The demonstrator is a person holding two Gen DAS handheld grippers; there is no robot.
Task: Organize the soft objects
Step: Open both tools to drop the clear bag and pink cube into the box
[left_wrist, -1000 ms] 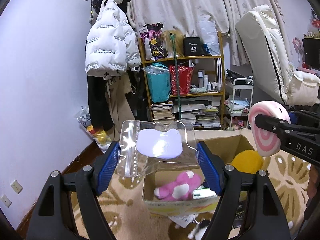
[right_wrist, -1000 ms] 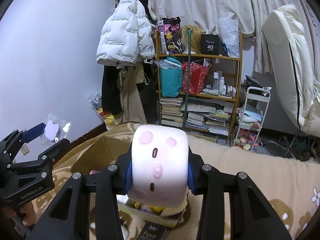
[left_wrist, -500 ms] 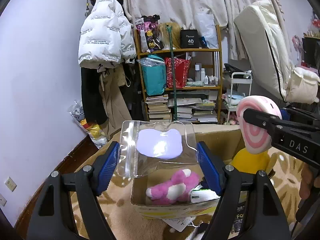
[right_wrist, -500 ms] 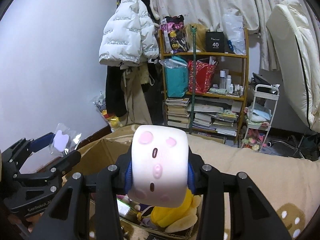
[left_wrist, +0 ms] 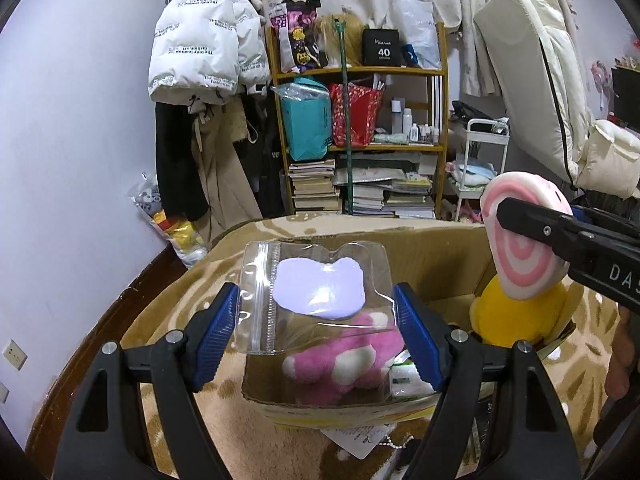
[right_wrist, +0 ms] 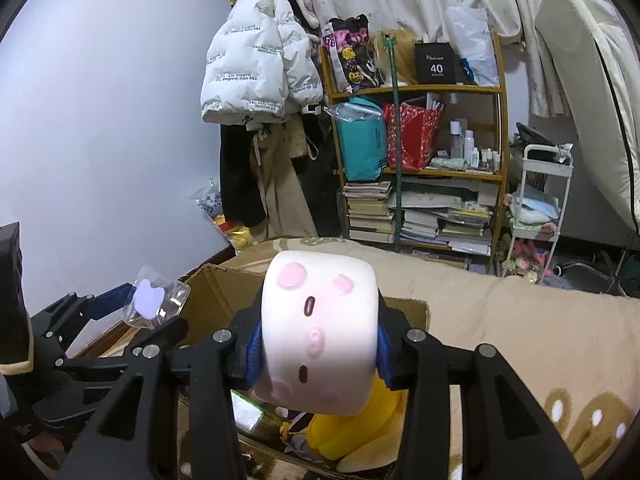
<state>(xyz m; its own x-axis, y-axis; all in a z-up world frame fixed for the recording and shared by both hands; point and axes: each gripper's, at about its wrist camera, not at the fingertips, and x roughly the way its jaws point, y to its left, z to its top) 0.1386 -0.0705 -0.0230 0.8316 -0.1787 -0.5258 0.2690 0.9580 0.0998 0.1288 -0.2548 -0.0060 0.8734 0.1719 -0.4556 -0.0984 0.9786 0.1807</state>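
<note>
Left gripper [left_wrist: 316,324] pinches a clear zip bag [left_wrist: 316,298] by its side edges, fingers nearly fully spread – bag centre frame, above the cardboard box [left_wrist: 440,252]. The bag looks light, floppy and slick, and the lilac squishy [left_wrist: 320,290] inside could slide; holding the sealed zip edge seems safest.

Right gripper [right_wrist: 318,340] is clamped on a white marshmallow squishy [right_wrist: 320,328], fingers about half open, lower centre of the right view. It reads as light, spongy foam that dents under the pads – a mid-body grip looks fine.

The box sits on a tan patterned blanket [left_wrist: 192,304], with a pink plush [left_wrist: 344,356] and a yellow plush [left_wrist: 516,316] inside. Cluttered room: bookshelf [left_wrist: 360,140] upper centre, white jacket [left_wrist: 200,36] upper left.
</note>
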